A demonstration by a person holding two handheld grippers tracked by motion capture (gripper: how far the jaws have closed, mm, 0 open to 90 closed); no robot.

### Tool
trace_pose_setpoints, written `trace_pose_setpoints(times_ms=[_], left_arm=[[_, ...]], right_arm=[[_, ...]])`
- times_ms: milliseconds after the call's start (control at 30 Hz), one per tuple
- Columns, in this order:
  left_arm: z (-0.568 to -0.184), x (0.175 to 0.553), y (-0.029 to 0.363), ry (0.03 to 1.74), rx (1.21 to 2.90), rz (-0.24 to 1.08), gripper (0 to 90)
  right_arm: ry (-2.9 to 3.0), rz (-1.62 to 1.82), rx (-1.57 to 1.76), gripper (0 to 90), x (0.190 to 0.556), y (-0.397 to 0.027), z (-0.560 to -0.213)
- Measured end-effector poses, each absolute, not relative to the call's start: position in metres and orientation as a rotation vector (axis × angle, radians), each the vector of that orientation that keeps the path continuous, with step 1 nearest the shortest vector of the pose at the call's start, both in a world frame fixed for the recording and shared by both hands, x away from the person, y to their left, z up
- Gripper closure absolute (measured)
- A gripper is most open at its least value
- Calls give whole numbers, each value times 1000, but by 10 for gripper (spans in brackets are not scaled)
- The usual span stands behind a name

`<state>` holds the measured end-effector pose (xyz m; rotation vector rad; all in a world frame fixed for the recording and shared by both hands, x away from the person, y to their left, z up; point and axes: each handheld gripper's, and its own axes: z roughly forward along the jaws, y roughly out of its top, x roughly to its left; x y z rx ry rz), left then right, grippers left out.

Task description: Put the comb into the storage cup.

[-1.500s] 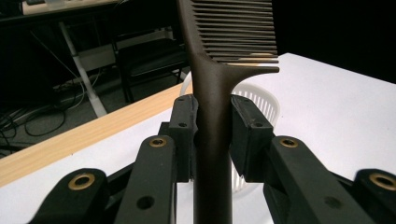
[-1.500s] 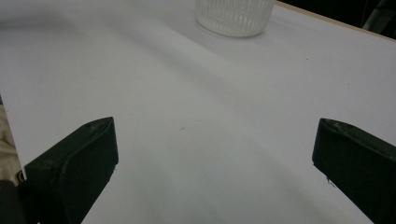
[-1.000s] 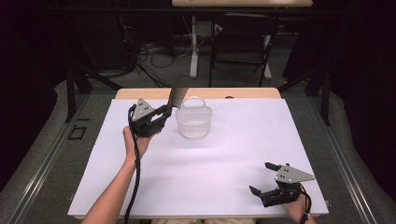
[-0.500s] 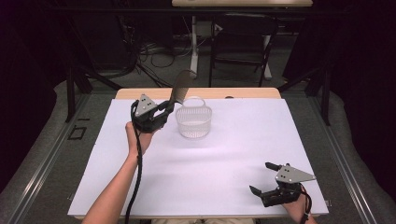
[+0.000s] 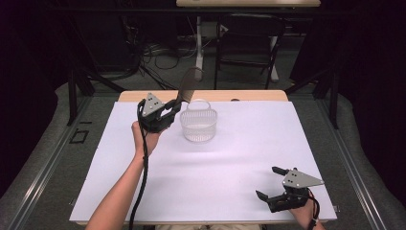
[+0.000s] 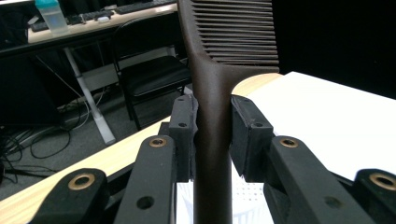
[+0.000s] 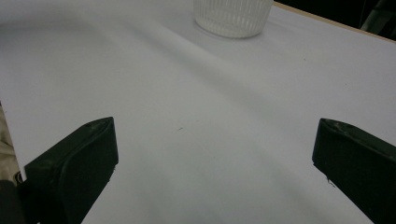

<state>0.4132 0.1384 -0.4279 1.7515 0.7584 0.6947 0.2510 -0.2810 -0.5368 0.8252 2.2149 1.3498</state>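
Comb [image 6: 219, 93] clamped between the jaws of the left gripper [image 5: 168, 111], both pads pressed flat against its dark brown handle. Stood nearly upright out of that grip, tilted a little away from the hand, its toothed end [image 5: 190, 81] well above the jaws and past the far edge of the table. Seen in the left gripper view as a thick stem rising straight between the pads, teeth spreading to one side near the top.

Basket [image 5: 198, 124], clear ribbed plastic with a thin hoop handle, sat just beside the left gripper on its right, the comb's lower end close to the basket's near-left rim; could not tell whether touching. Glimpsed white and perforated below the jaws in the left gripper view.

Right gripper [image 5: 271, 182] held low over the near right corner of the white table sheet [image 5: 230, 167], well apart from the basket and comb. Jaws spread wide, nothing between them but bare sheet in the right gripper view, with the basket's base [image 7: 232, 16] far ahead at the top.

Left hand [image 5: 146, 139] wrapped behind its gripper, cable [image 5: 142, 187] trailing back along the forearm.
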Motion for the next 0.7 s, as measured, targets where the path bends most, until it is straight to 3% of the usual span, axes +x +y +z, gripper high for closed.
trace_pose_setpoints(times_ms=[700], left_arm=[[-429,426,125,730,1745,691,718]], right_arm=[[2216,1347,826,0,251,-281,-537]])
